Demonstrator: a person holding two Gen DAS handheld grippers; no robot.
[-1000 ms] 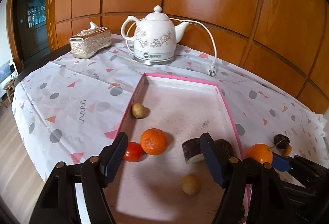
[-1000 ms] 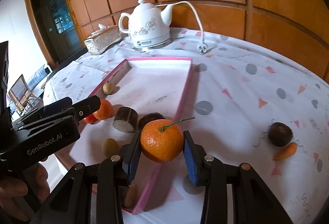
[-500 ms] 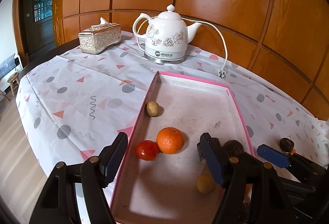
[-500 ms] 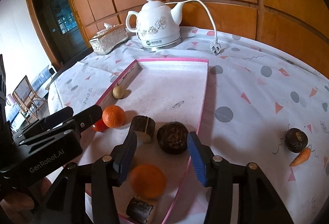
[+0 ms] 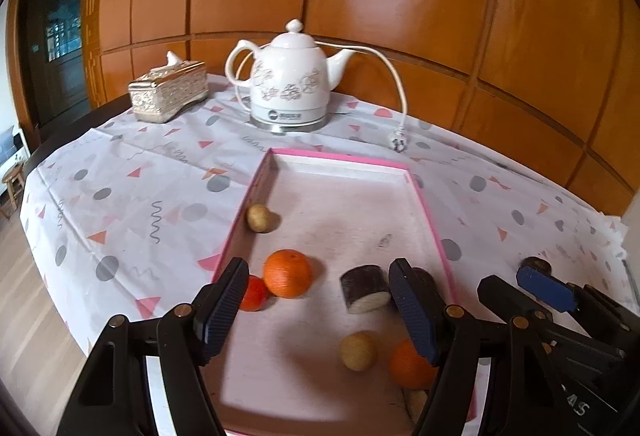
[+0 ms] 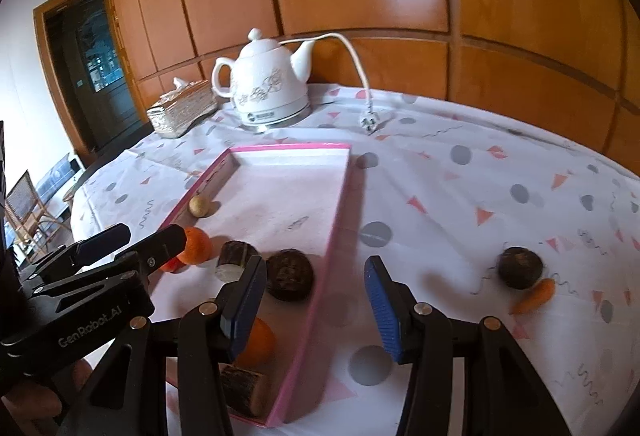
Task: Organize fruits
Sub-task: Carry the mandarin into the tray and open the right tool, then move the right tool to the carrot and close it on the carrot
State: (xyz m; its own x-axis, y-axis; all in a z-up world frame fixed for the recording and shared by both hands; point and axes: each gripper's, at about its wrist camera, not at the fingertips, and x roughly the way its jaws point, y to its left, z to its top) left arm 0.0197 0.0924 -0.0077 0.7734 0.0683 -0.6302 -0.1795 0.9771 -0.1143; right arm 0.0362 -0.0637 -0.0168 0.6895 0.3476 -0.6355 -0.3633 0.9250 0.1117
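1. The surface, under a patterned cloth, carries the pink-rimmed tray, where most fruit is gathered.
2. The right gripper is held over the tray's right rim, jaws apart and empty; the left gripper is held over the tray, jaws apart and empty.
3. An orange lies in the tray at about 5 o'clock of the left wrist view; that placement is judged complete.
4. A dark round fruit and a small carrot lie outside at 3 o'clock; a reach there is judged next.
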